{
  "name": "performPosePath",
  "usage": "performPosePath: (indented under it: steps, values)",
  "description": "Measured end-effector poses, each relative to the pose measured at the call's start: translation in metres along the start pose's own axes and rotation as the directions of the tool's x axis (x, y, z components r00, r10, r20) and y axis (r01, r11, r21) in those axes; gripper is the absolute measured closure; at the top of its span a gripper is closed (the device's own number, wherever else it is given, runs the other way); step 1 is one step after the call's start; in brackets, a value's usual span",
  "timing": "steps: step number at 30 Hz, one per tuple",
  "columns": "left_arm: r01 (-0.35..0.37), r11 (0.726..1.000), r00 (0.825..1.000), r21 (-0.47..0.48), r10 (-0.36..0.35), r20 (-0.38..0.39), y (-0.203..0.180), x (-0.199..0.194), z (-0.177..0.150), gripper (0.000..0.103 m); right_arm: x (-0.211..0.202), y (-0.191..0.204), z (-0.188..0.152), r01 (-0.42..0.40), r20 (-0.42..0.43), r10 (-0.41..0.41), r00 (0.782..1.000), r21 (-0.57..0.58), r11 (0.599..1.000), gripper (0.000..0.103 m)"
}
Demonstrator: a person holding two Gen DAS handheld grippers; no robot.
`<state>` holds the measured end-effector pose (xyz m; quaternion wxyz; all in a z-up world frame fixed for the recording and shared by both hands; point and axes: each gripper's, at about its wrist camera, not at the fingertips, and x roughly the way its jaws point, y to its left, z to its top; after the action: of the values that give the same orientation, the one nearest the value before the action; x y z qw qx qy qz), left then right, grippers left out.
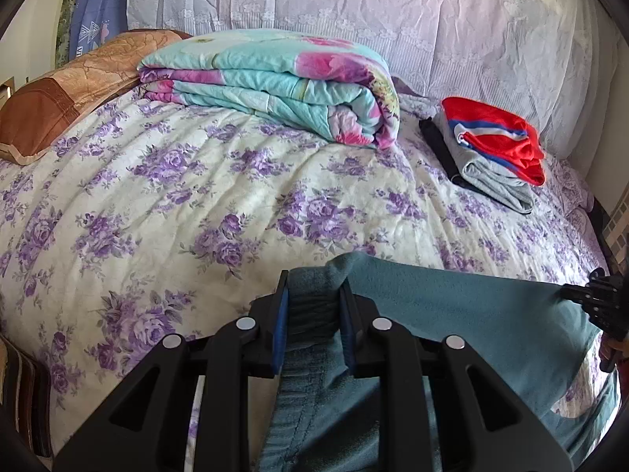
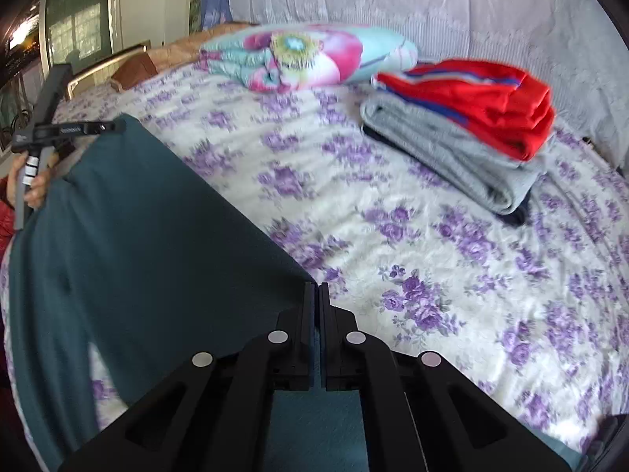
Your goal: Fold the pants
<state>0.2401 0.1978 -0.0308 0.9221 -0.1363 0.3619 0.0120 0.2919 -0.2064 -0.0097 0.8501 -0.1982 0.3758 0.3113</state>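
Pants (image 2: 129,236) legs run off frame below both grippers' jaws.

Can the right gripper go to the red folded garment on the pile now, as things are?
Probably not yet. The right gripper is shut on the teal pants, so it is busy. The floral bedsheet between it and the red garment looks free.

— What kind of place is this?
— A home bedroom: a bed (image 1: 196,204) with purple-flowered sheet fills the frame, a folded quilt (image 1: 275,82) and pillow (image 1: 51,106) at upper left, lace curtain (image 1: 393,4) behind.
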Motion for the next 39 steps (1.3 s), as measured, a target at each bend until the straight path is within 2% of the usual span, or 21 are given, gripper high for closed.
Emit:
performPosePath:
  steps: [7, 11, 18, 21, 23, 25, 26, 27, 30, 31, 34, 36, 38, 39]
  values:
    - [0.052, 0.999, 0.995, -0.011, -0.05, 0.084, 0.002, -0.035, -0.006, 0.082, -0.071, 0.051, -0.015, 0.058, 0.075, -0.056, 0.996, -0.031, 0.998, 0.101]
    - [0.119, 0.992, 0.989, -0.037, -0.115, 0.095, 0.009, -0.067, -0.022, 0.081, -0.106, 0.084, -0.037, 0.091, 0.114, -0.086, 0.99, -0.039, 0.995, 0.101]
    - [0.099, 0.995, 0.992, 0.009, -0.099, 0.077, 0.026, -0.119, -0.068, 0.081, -0.141, 0.145, -0.085, 0.067, 0.17, -0.058, 0.984, -0.049, 0.997, 0.101]
    - [0.069, 0.997, 0.997, 0.024, -0.07, 0.044, 0.029, -0.127, -0.088, 0.08, -0.14, 0.161, -0.105, 0.037, 0.161, -0.03, 0.986, -0.042, 0.998, 0.101]
    - [0.066, 0.998, 0.998, 0.012, -0.067, 0.017, 0.033, -0.129, -0.097, 0.074, -0.137, 0.168, -0.117, 0.031, 0.149, -0.025, 0.989, -0.033, 0.999, 0.101]
    - [0.081, 0.996, 0.997, -0.047, -0.082, -0.01, 0.042, -0.132, -0.108, 0.048, -0.134, 0.173, -0.129, 0.023, 0.141, -0.021, 0.99, -0.017, 1.0, 0.101]
    - [0.093, 0.993, 0.995, -0.077, -0.095, -0.018, 0.046, -0.134, -0.112, 0.042, -0.133, 0.173, -0.133, 0.019, 0.138, -0.018, 0.99, -0.009, 1.0, 0.101]
    - [0.123, 0.983, 0.991, -0.138, -0.129, -0.031, 0.052, -0.137, -0.117, 0.037, -0.132, 0.173, -0.138, 0.017, 0.138, -0.017, 0.99, 0.0, 1.0, 0.101]
    - [0.205, 0.95, 0.974, -0.235, -0.221, -0.047, 0.061, -0.143, -0.125, 0.037, -0.132, 0.172, -0.142, 0.008, 0.144, -0.01, 0.99, 0.016, 1.0, 0.101]
    - [0.245, 0.927, 0.962, -0.284, -0.27, -0.05, 0.064, -0.145, -0.125, 0.037, -0.133, 0.173, -0.143, 0.008, 0.148, -0.01, 0.989, 0.017, 1.0, 0.101]
    - [0.299, 0.882, 0.94, -0.365, -0.339, -0.048, 0.063, -0.149, -0.121, 0.037, -0.134, 0.175, -0.143, 0.016, 0.157, -0.017, 0.987, 0.009, 1.0, 0.101]
    - [0.32, 0.864, 0.927, -0.389, -0.371, -0.062, 0.057, -0.147, -0.117, 0.038, -0.135, 0.175, -0.144, 0.017, 0.16, -0.018, 0.987, 0.008, 1.0, 0.101]
    - [0.324, 0.849, 0.913, -0.418, -0.396, -0.095, 0.051, -0.138, -0.114, 0.046, -0.135, 0.174, -0.145, 0.015, 0.161, -0.017, 0.987, 0.01, 1.0, 0.101]
    - [0.315, 0.847, 0.913, -0.428, -0.394, -0.108, 0.049, -0.134, -0.114, 0.049, -0.135, 0.174, -0.145, 0.014, 0.162, -0.016, 0.987, 0.013, 1.0, 0.101]
